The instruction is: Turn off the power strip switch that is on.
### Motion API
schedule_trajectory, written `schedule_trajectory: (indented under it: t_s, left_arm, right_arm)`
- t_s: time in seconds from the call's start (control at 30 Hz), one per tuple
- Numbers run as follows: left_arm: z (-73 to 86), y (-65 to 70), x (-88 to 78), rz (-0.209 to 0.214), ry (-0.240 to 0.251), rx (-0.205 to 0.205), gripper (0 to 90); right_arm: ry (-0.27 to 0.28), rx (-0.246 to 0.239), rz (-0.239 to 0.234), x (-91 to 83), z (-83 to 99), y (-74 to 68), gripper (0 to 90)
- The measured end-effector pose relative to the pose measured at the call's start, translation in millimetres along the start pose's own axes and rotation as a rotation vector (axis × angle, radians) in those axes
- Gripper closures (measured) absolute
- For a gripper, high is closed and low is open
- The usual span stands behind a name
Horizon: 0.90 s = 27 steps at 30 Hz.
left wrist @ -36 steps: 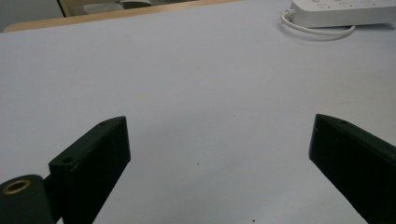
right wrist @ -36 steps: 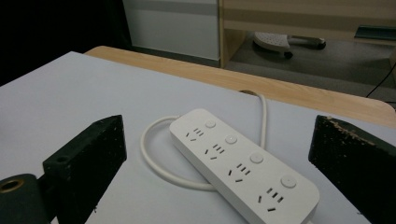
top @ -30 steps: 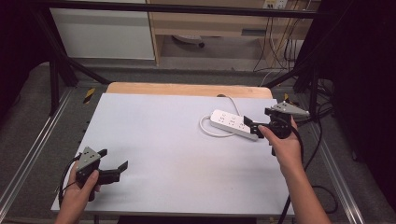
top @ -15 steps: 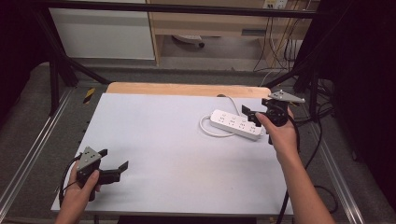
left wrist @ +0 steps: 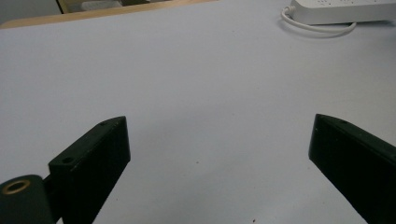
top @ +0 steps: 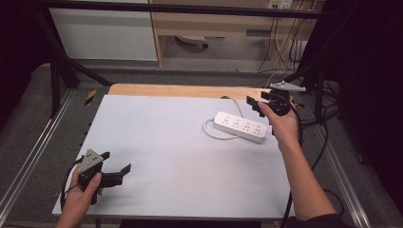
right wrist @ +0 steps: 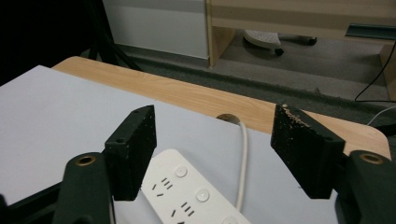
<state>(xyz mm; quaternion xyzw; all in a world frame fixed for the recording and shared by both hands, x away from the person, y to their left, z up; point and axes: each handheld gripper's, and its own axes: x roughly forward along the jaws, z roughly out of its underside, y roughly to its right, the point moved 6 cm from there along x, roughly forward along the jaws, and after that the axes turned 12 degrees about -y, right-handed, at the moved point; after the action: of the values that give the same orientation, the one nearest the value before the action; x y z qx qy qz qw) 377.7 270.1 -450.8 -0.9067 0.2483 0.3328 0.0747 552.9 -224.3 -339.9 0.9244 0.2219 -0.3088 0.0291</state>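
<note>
A white power strip point(top: 240, 127) lies at the right rear of the white table top point(top: 180, 142), its white cable point(top: 211, 133) looped at its left end. My right gripper point(top: 254, 105) hovers open just behind the strip's right end, nothing between its jaws. In the right gripper view the gripper point(right wrist: 215, 126) stands above the power strip point(right wrist: 196, 196) and cable point(right wrist: 243, 154). My left gripper point(top: 116, 173) rests open near the front left corner. In the left gripper view that gripper point(left wrist: 219, 158) is empty, and the power strip point(left wrist: 341, 9) lies far off.
A strip of bare wood point(top: 180, 90) runs along the table's far edge. Metal rails point(top: 33, 156) flank both sides. Black cables point(top: 328, 118) hang at the right. A pale cabinet point(top: 104, 33) and wooden shelf point(top: 214, 23) stand beyond.
My right gripper has lifted and drawn back from the power strip's right end toward the far edge. The left gripper has stayed put.
</note>
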Motion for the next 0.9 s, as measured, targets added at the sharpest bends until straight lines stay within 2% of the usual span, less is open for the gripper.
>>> schedule_trajectory:
  t_s: [0.33, 0.9]
  left_arm:
    - [0.1, 0.2, 0.0, 0.0, 0.0, 0.002, 5.2]
    - [0.3, 0.0, 0.5, 0.002, -0.002, -0.002, 5.2]
  right_arm:
    - [-0.025, 0.004, 0.022, 17.8, 0.4, 6.5, 39.3]
    - [-0.04, -0.036, 0.008, 37.5, 1.7, 3.0, 75.0]
